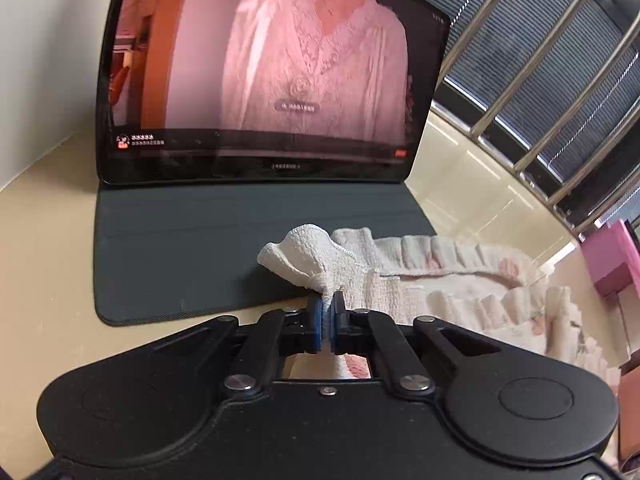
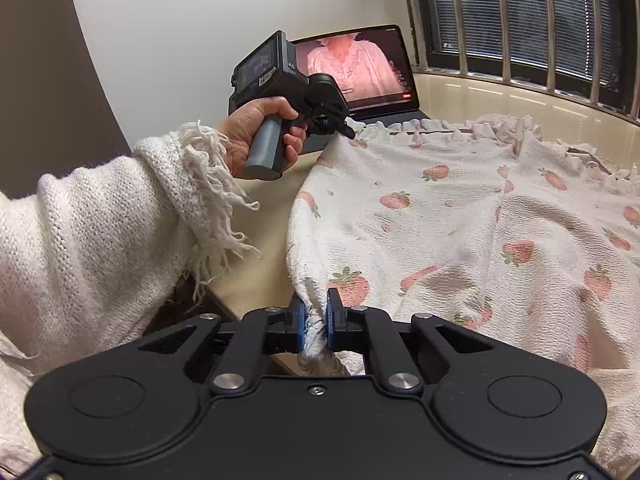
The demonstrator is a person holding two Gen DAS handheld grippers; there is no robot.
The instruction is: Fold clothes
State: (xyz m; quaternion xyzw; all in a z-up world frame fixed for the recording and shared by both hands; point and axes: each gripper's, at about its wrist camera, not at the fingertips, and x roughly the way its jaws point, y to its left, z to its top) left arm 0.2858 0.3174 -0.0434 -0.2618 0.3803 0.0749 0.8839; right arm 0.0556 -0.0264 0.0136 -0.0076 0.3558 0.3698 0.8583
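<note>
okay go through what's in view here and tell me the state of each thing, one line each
Left tongs: shut on the garment's far corner.
Right tongs: shut on its near corner.
Strawberry-print garment: spread flat, ruffled edge away, not yet folded.
Tablet: propped upright, screen on, showing video.

A lit tablet (image 1: 256,68) stands propped on its dark cover (image 1: 200,248) near window bars (image 1: 560,92).

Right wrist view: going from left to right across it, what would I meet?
Cream knitted sleeve → hand holding the left gripper → tablet playing a video → strawberry-print cloth → barred window. Low in the middle, the right gripper pinches the cloth's near corner.
</note>
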